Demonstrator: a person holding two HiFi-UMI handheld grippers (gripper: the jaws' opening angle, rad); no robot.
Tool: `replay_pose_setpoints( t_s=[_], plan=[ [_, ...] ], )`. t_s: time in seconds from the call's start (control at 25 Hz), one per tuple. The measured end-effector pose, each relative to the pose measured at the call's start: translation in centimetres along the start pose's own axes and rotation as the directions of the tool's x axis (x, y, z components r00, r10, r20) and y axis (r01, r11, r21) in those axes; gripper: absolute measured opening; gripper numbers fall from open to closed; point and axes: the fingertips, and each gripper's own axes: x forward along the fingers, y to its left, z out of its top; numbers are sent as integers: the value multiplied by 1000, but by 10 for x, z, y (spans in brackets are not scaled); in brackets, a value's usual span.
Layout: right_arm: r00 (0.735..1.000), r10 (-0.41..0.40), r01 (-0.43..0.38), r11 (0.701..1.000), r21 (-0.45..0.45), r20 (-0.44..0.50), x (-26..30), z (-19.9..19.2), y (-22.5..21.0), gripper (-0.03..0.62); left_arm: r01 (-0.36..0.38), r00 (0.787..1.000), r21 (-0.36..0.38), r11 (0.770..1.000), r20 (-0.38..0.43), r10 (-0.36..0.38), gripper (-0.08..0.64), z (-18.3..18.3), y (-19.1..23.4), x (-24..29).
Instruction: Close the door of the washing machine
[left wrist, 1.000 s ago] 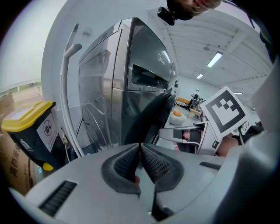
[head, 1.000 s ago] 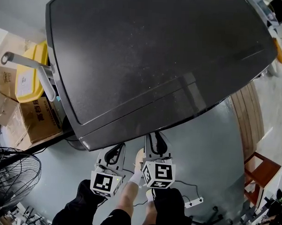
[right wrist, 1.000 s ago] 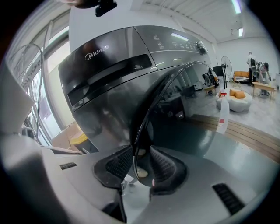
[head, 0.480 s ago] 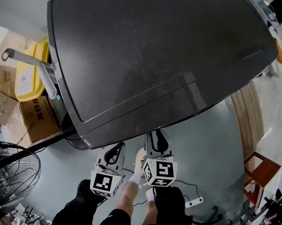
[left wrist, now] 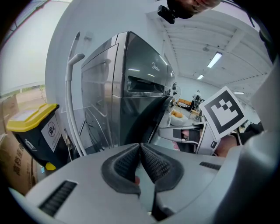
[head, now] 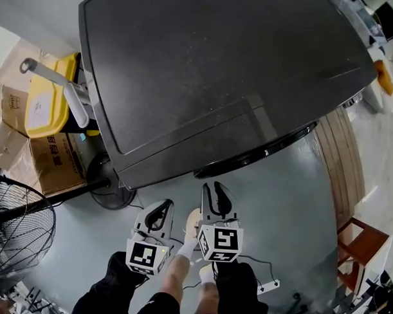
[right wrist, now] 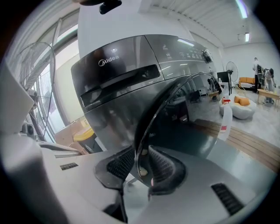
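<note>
The dark grey washing machine [head: 206,76] fills the head view, seen from above. Its round door [head: 261,152] shows as a dark curved rim under the front edge. In the right gripper view the door [right wrist: 183,113] stands ajar. Its thin rim runs down between the pads of my right gripper [right wrist: 141,151], whose jaws are closing around it with a small gap still showing. In the head view my right gripper [head: 216,186] points at the door's lower left edge. Beside it, my left gripper [head: 166,205] is shut and empty, its pads [left wrist: 151,162] meeting at the tips.
At the machine's left stand a yellow-lidded bin [head: 47,106], cardboard boxes [head: 48,161], a white pole [head: 57,90] and a floor fan [head: 14,224]. A wooden platform [head: 341,158] and a wooden stool [head: 361,246] are on the right. A power strip [head: 269,286] lies by my feet.
The head view has shifted, so the door's curved rim now shows below the machine's front edge. Both grippers stay about where they were.
</note>
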Motion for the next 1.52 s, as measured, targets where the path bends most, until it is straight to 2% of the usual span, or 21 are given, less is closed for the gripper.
replay_pose_setpoints(
  t_s=[0.36, 0.76, 0.96, 1.16, 1.52],
  plan=[
    [998, 18, -13, 996, -84, 57, -67, 42, 10, 115, -18, 994, 29, 999, 106, 15, 31, 50, -34, -49],
    [984, 35, -1, 981, -194, 176, -220, 131, 35, 115, -42, 965, 92, 995, 261, 16, 31, 141, -106, -169],
    [962, 43, 23, 971, -236, 270, -318, 181, 45, 98, -48, 936, 129, 991, 351, 0, 31, 187, -157, -237],
    [931, 42, 55, 966, -252, 364, -416, 216, 62, 92, -38, 914, 188, 981, 404, -42, 31, 217, -209, -311],
    [886, 32, 105, 958, -267, 463, -573, 224, 73, 92, -46, 867, 229, 972, 493, -75, 31, 231, -295, -428]
  ],
)
